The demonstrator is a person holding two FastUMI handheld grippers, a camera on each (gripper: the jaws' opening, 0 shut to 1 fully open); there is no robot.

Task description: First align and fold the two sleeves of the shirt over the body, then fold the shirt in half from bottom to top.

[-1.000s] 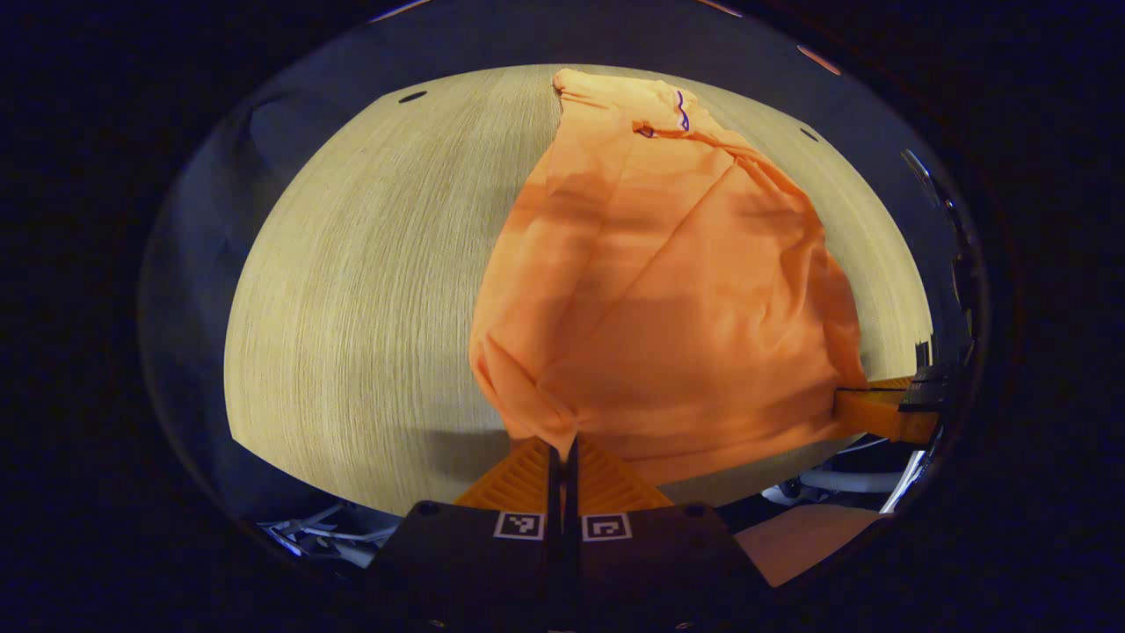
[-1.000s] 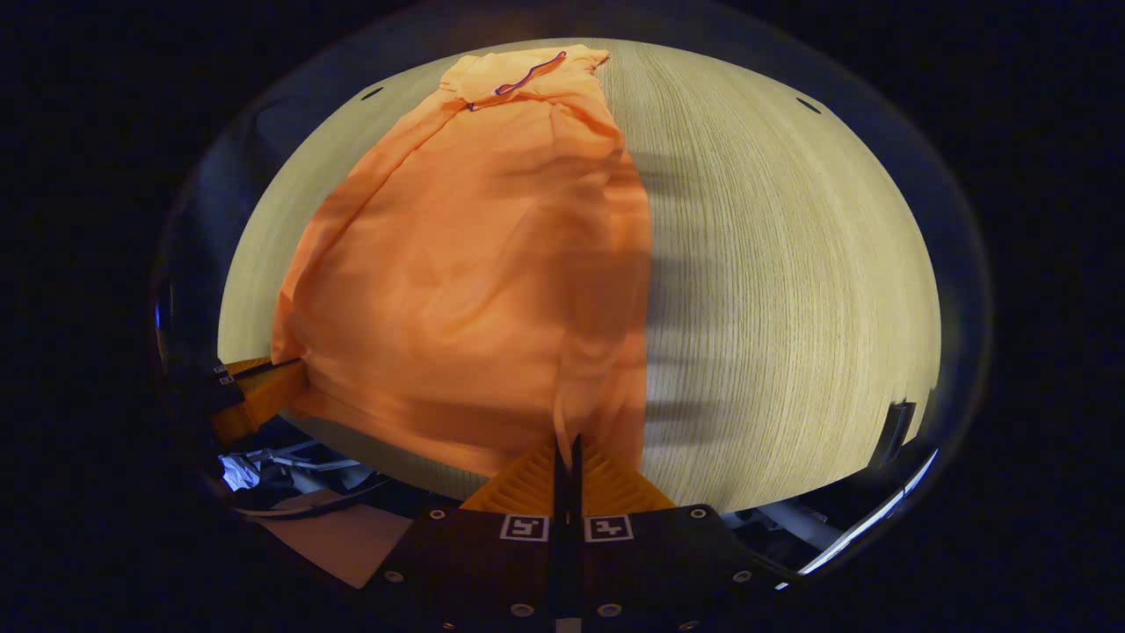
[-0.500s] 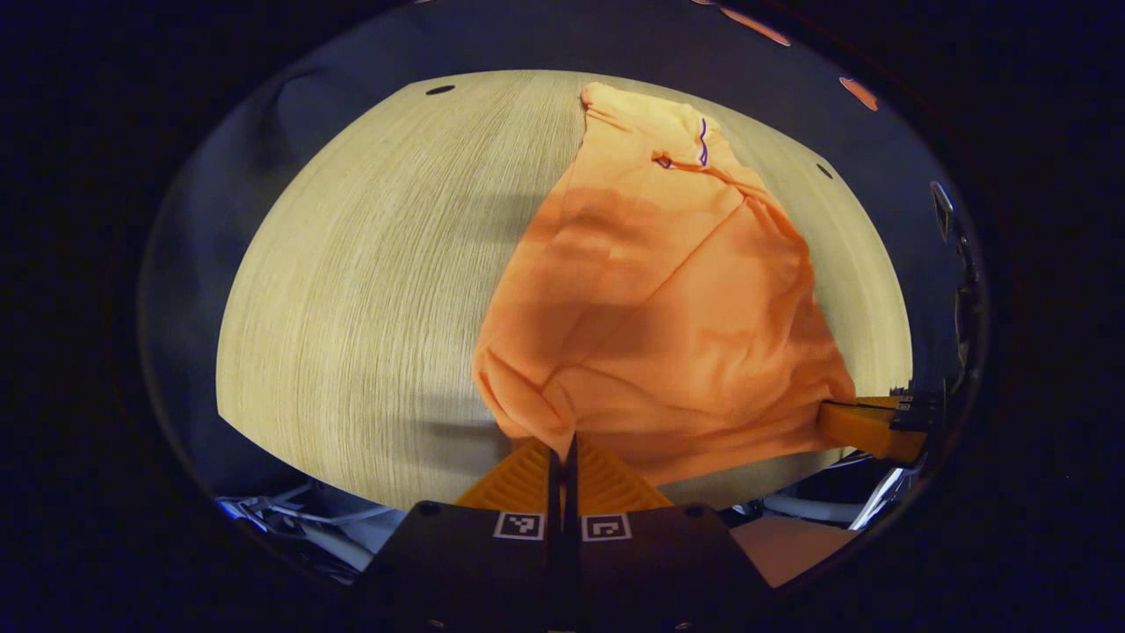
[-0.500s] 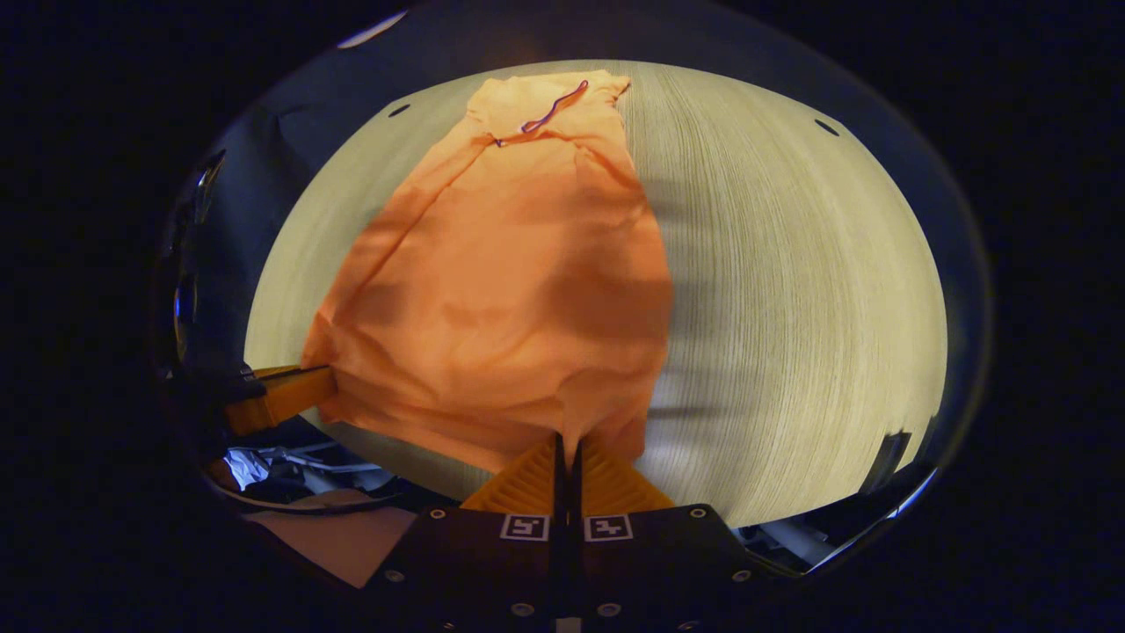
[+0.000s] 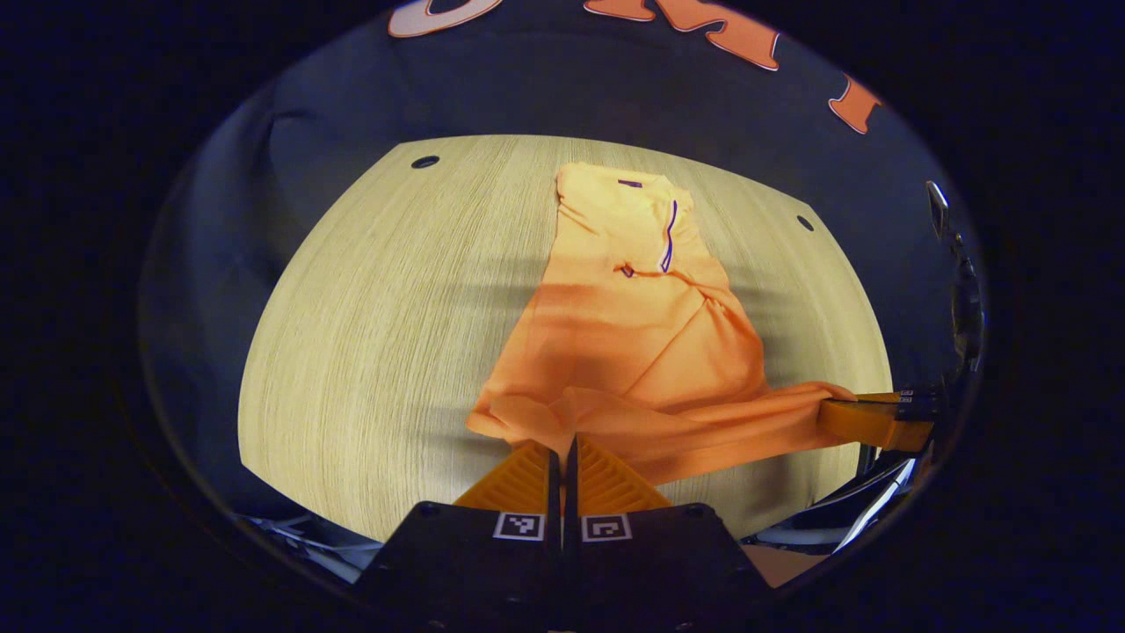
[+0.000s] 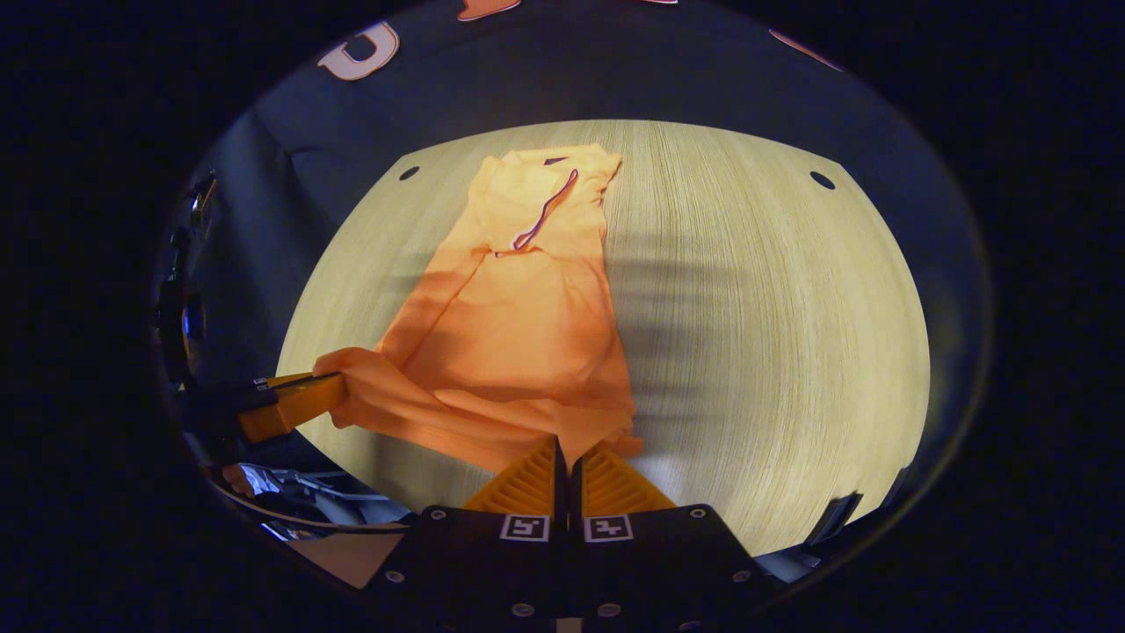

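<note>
On the pale wooden table (image 5: 369,334), the orange shirt (image 5: 633,334) is being stretched lengthwise straight ahead, collar farthest off, while its near hem is being pinched at one corner each by the left gripper (image 5: 562,450) and right gripper (image 6: 569,450).
</note>
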